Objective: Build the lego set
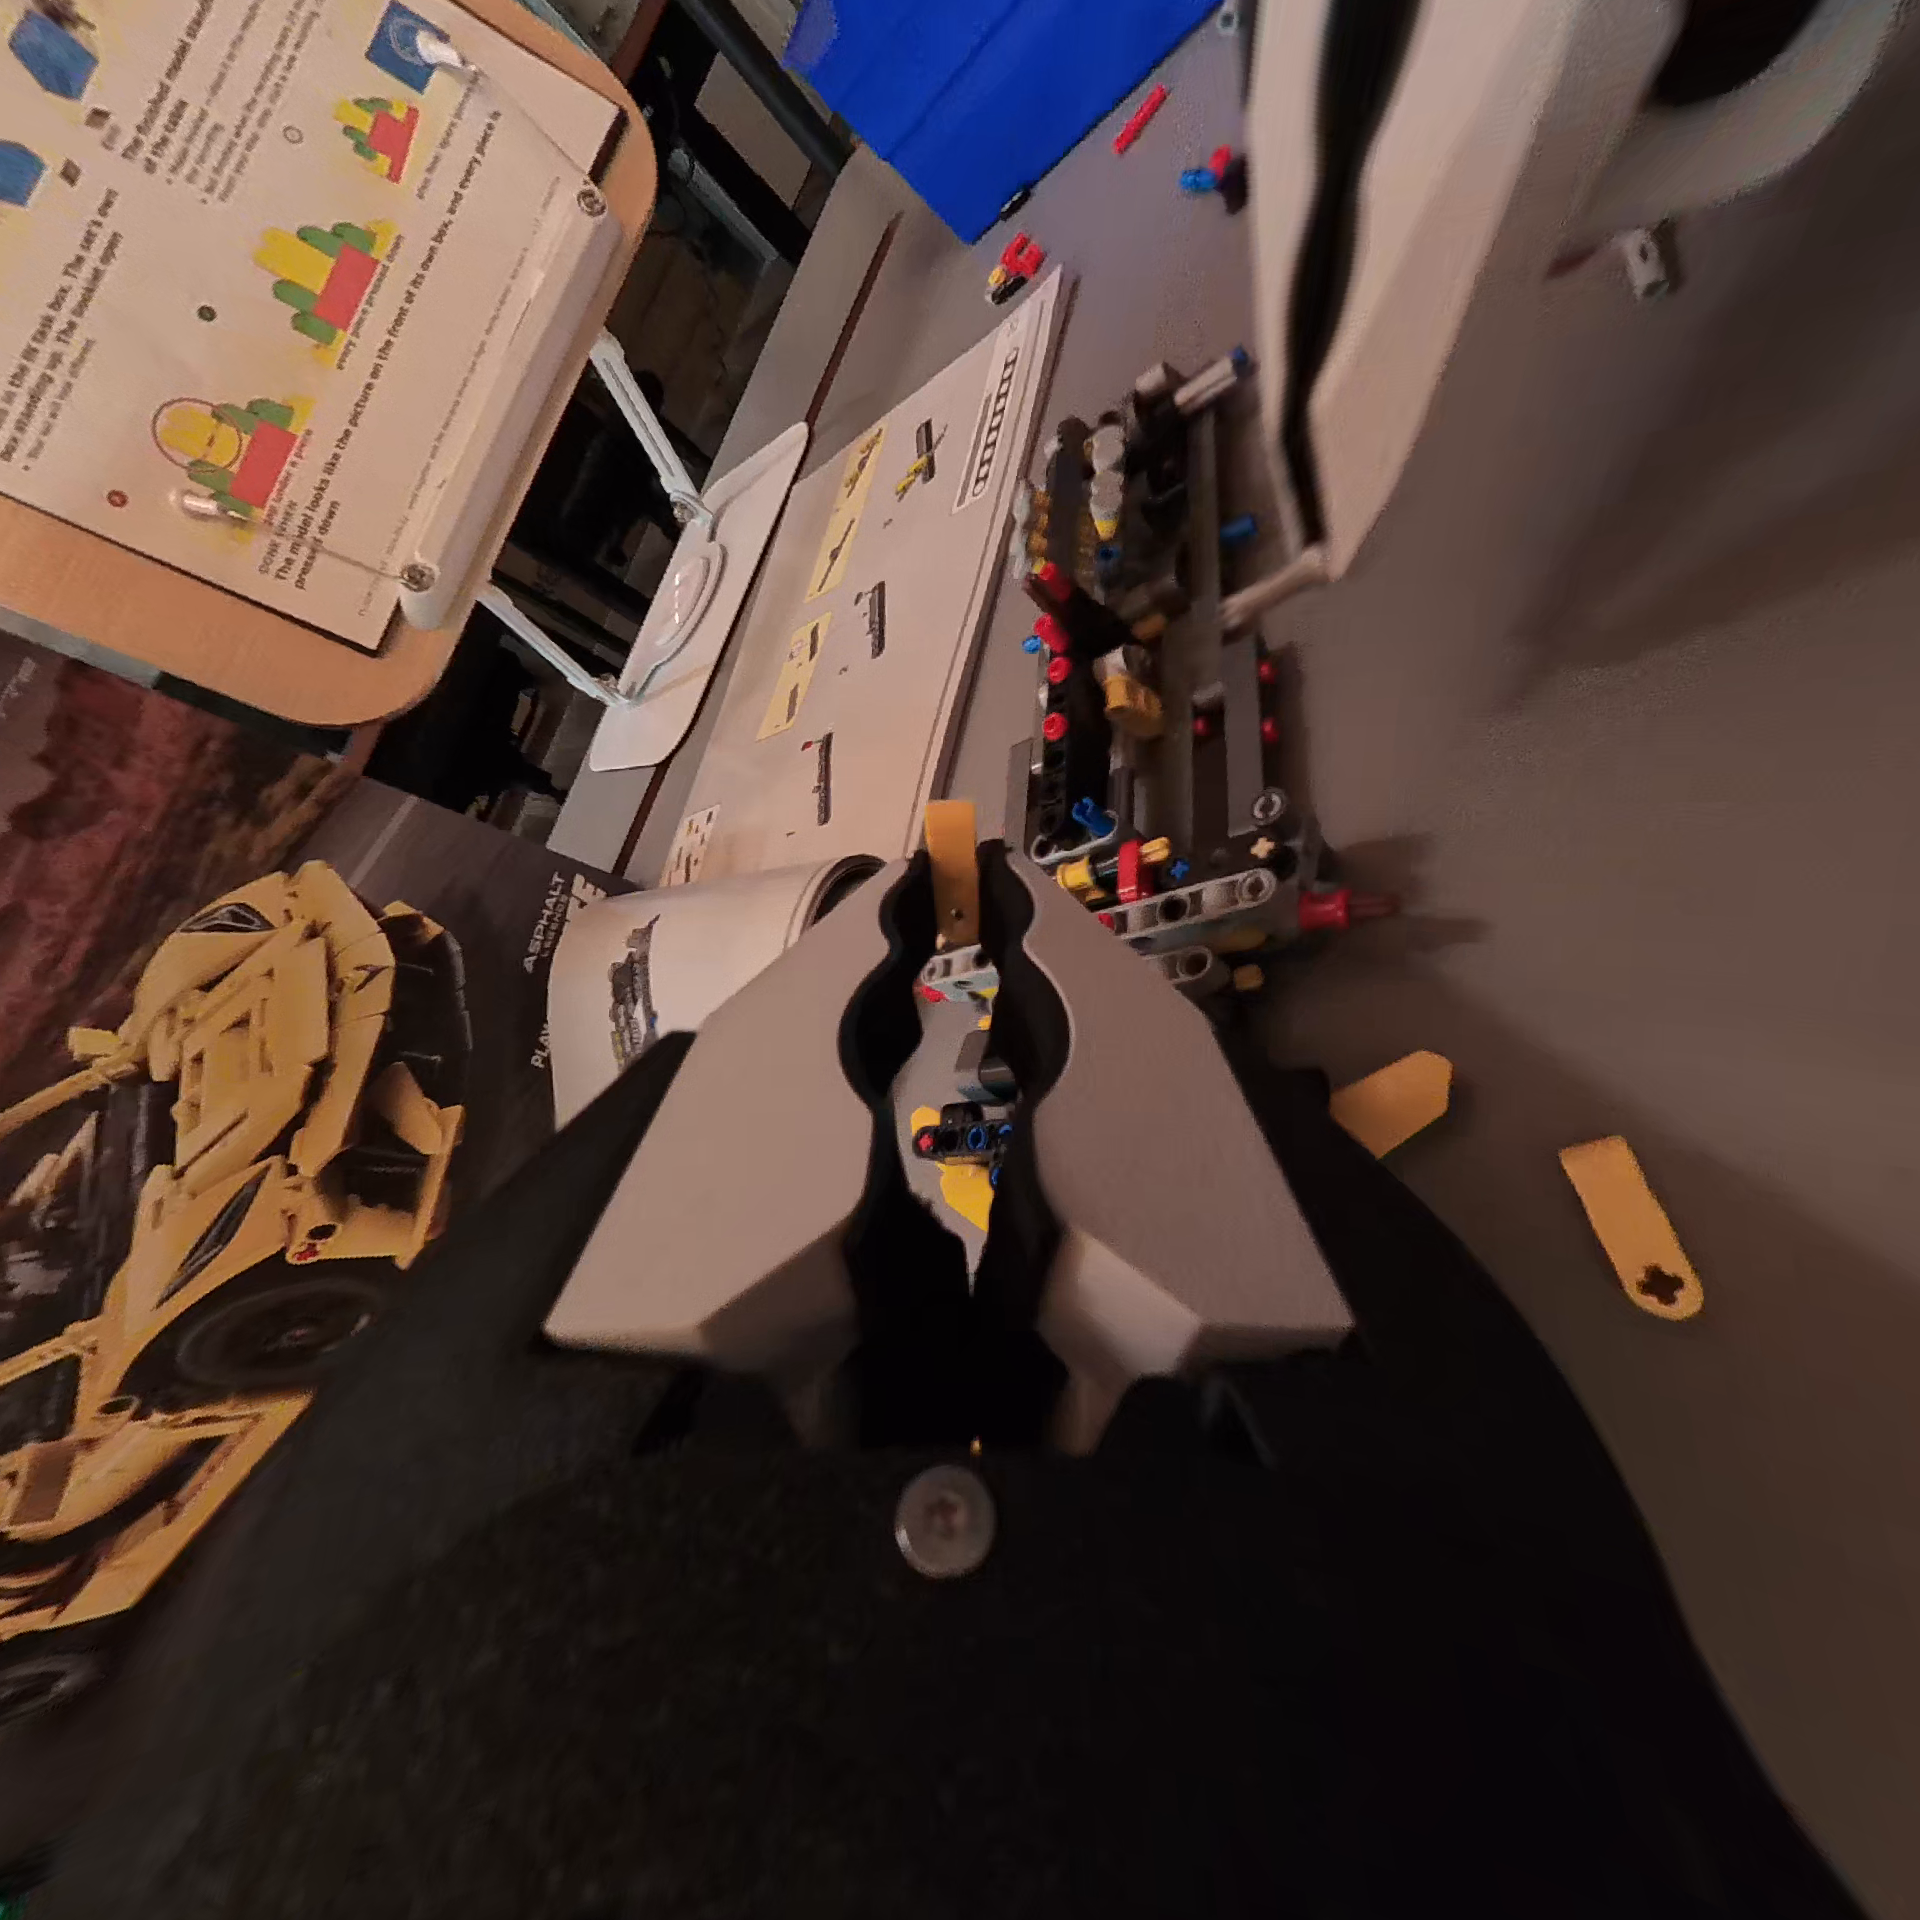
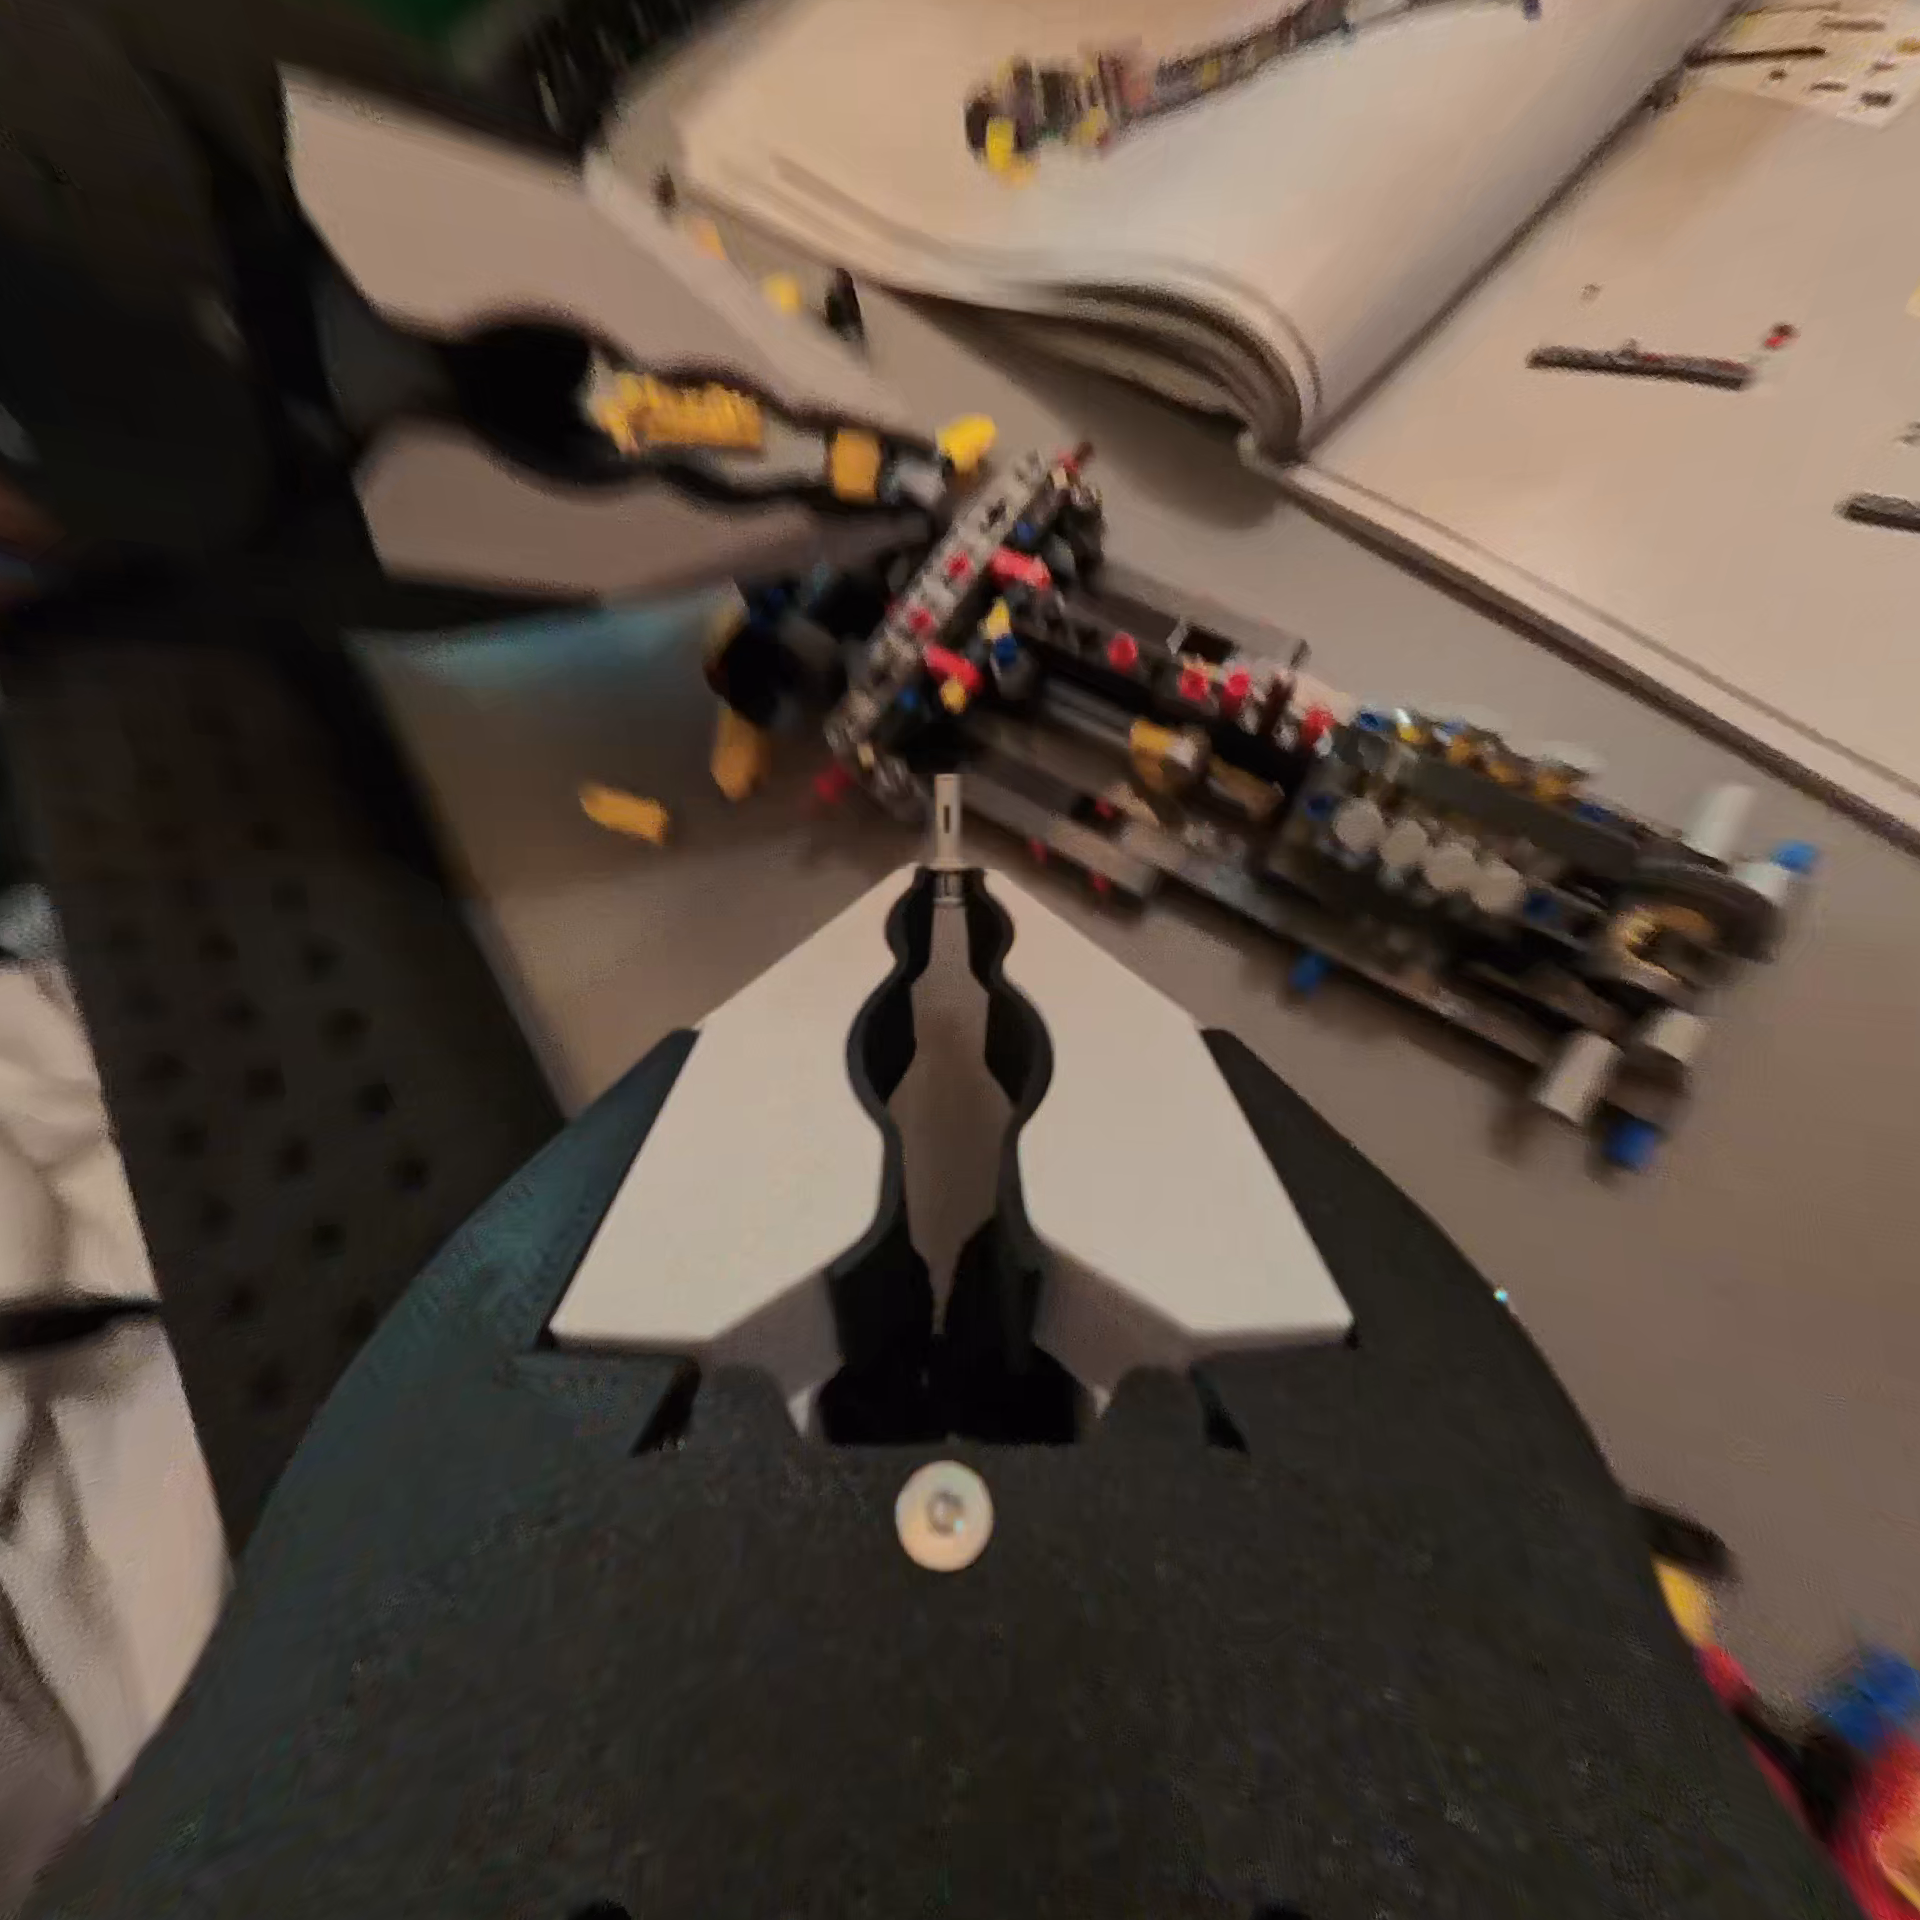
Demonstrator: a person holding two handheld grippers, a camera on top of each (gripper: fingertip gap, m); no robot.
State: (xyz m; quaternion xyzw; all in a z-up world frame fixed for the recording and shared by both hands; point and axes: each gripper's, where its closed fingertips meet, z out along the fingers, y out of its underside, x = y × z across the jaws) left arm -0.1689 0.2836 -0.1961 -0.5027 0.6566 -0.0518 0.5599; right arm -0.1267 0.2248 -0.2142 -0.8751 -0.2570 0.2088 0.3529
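The left gripper (image 1: 951,883) is closed on a flat yellow piece (image 1: 952,847), which stands up between its tips just near of the half-built lego model (image 1: 1153,717). That model, a long frame of dark and grey beams studded with red, blue and yellow pins, lies on the grey table (image 1: 1621,831), right of the open instruction booklet (image 1: 862,613). Two more flat yellow pieces lie loose on the table to the right of the gripper: a blunt one (image 1: 1390,1099) close by, and a longer one with a cross-shaped hole (image 1: 1631,1226) farther right. The set's box (image 1: 229,1143), printed with a yellow car, lies at the near left, and a sheet of pictured steps on a stand (image 1: 301,281) is at the far left. A blue bin (image 1: 987,94) sits at the far end with a few small red and blue pieces scattered near it.

In the right wrist view, which is blurred, the right gripper (image 2: 948,883) is narrowed onto a small grey pin (image 2: 947,831), its free end reaching up to the near end of the model (image 2: 1195,727). The other gripper, dark and smeared, shows at the far left of that view with yellow pieces by it
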